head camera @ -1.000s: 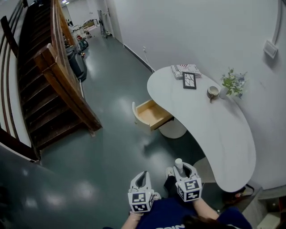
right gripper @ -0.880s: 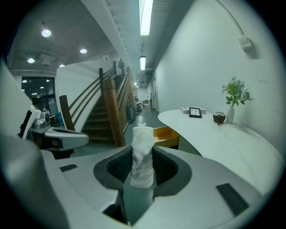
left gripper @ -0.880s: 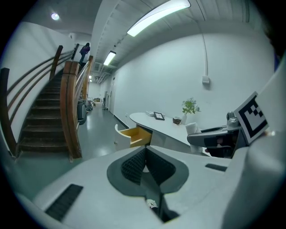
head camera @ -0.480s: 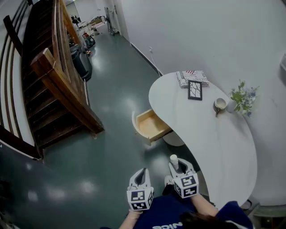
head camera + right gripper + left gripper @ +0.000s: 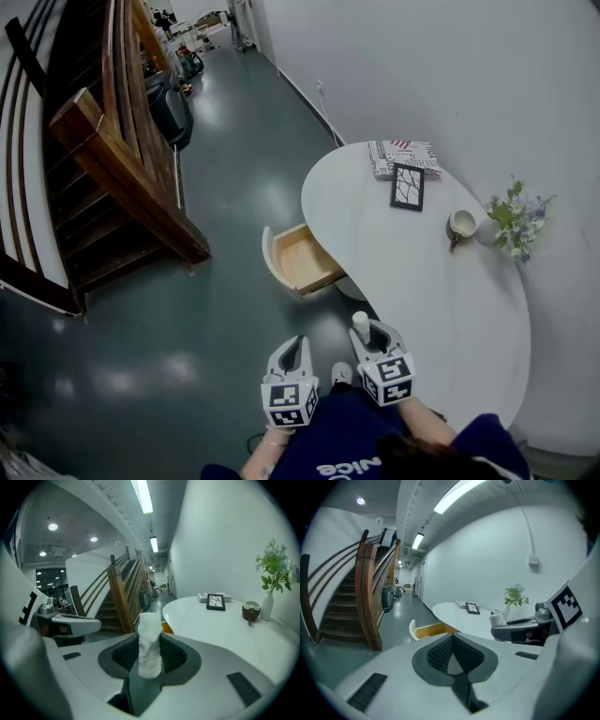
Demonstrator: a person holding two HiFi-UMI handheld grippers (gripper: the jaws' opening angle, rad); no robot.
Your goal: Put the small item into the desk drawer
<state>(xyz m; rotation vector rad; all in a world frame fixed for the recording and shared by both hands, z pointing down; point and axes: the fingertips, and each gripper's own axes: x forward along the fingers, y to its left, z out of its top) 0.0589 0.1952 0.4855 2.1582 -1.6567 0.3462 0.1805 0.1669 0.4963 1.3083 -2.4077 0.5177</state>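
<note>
Down at waist level, the right gripper (image 5: 375, 333) is clamped on the small white roll (image 5: 361, 324), which stands upright between its jaws. The left gripper (image 5: 292, 349) just beside it is closed on nothing. The drawer (image 5: 298, 261) hangs open and looks bare inside, jutting from under the edge of the curved white surface (image 5: 422, 272), well ahead of both. I'd say the carry is what matters: hold the squeeze steady, approach from the drawer's open floor side clear of the surface's rim, and lower the roll well inside before letting go.
</note>
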